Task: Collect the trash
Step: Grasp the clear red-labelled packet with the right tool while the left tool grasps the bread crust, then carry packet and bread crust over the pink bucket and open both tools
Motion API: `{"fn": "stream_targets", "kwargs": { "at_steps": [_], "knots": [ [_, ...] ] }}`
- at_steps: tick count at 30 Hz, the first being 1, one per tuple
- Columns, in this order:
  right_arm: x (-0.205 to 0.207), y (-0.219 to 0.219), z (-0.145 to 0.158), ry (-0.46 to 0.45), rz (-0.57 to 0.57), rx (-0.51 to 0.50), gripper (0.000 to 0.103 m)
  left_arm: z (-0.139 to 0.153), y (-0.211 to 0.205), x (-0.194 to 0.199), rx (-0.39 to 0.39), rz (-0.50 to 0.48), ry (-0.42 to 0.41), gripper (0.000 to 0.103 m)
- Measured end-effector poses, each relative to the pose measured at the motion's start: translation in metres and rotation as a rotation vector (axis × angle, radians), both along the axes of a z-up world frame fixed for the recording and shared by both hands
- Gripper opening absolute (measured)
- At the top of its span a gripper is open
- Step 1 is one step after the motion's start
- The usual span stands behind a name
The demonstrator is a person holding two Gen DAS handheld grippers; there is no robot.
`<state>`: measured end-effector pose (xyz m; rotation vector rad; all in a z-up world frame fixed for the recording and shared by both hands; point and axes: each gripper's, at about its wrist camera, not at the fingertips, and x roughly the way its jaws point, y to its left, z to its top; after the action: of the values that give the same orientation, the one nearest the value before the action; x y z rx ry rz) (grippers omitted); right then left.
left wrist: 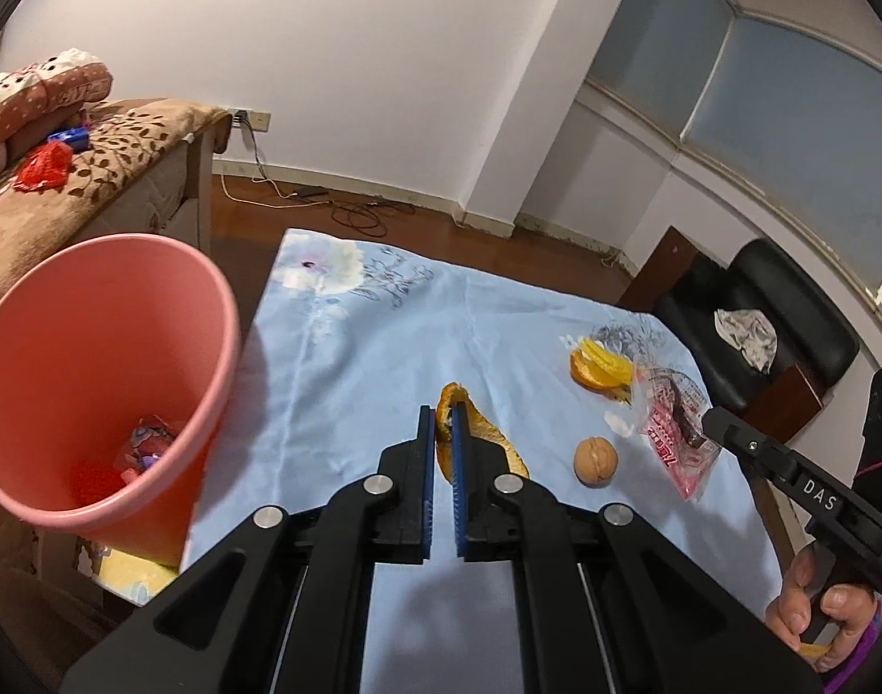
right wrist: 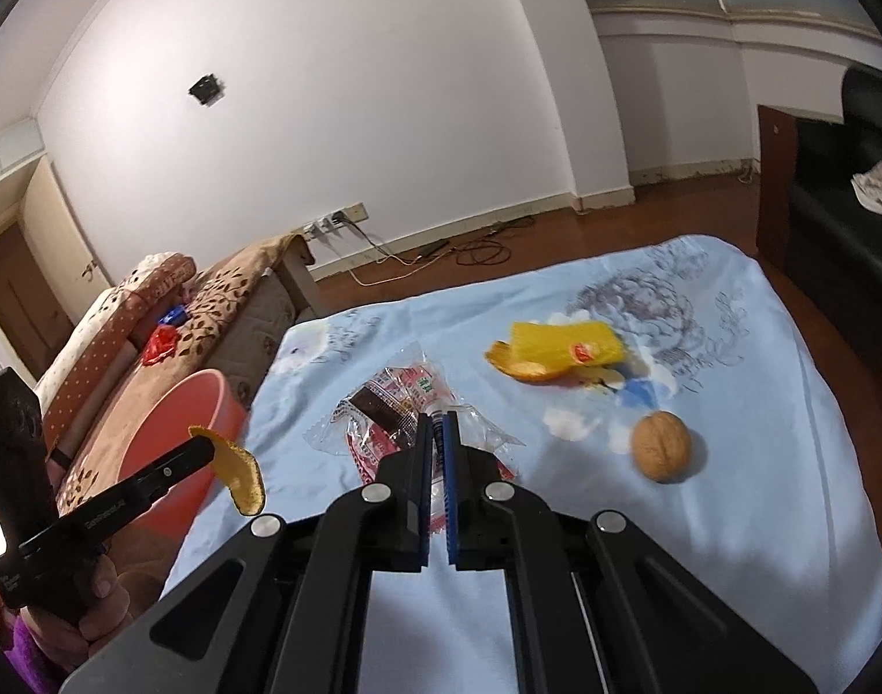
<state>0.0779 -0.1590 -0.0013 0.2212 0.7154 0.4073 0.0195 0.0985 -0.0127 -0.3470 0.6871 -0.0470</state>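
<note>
My left gripper (left wrist: 442, 413) is shut on a strip of orange peel (left wrist: 487, 439) and holds it above the blue floral cloth (left wrist: 348, 358); the peel also shows in the right wrist view (right wrist: 241, 471). My right gripper (right wrist: 438, 422) is shut on a clear red-printed snack wrapper (right wrist: 391, 410), which also shows in the left wrist view (left wrist: 675, 434). A pink bin (left wrist: 93, 381) with some trash inside stands left of the table. A walnut (right wrist: 660, 445) and a yellow wrapper with more peel (right wrist: 562, 347) lie on the cloth.
A sofa with a brown leaf-pattern cover (left wrist: 93, 173) is behind the bin, with red and blue wrappers on it. A black chair (left wrist: 759, 324) with a crumpled cloth stands right of the table. Cables lie on the wooden floor (left wrist: 354, 214).
</note>
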Motion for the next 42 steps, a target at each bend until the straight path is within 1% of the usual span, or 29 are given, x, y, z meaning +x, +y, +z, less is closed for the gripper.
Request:
{"fn": "stream_targets", "kwargs": {
  "at_steps": [9,22,27,33,42],
  "knots": [
    [-0.004,0.047,0.017,-0.038,0.085,-0.03,0.003,0.009,0.036,-0.021,-0.018,0.087,-0.026,0.005],
    [-0.007,0.141,0.035,-0.086,0.26,-0.06,0.003,0.026,0.092,-0.056,0.042,0.252,-0.079,0.005],
    [-0.004,0.177,0.034,-0.079,0.318,-0.059,0.003,0.027,0.111,-0.065,0.076,0.323,-0.082,0.005],
    [-0.001,0.218,0.029,-0.051,0.385,-0.046,0.003,0.021,0.134,-0.073,0.091,0.397,-0.065,0.005],
    [0.002,0.258,0.011,-0.01,0.439,-0.068,0.003,0.007,0.156,-0.076,0.085,0.437,-0.02,0.005]
  ]
}}
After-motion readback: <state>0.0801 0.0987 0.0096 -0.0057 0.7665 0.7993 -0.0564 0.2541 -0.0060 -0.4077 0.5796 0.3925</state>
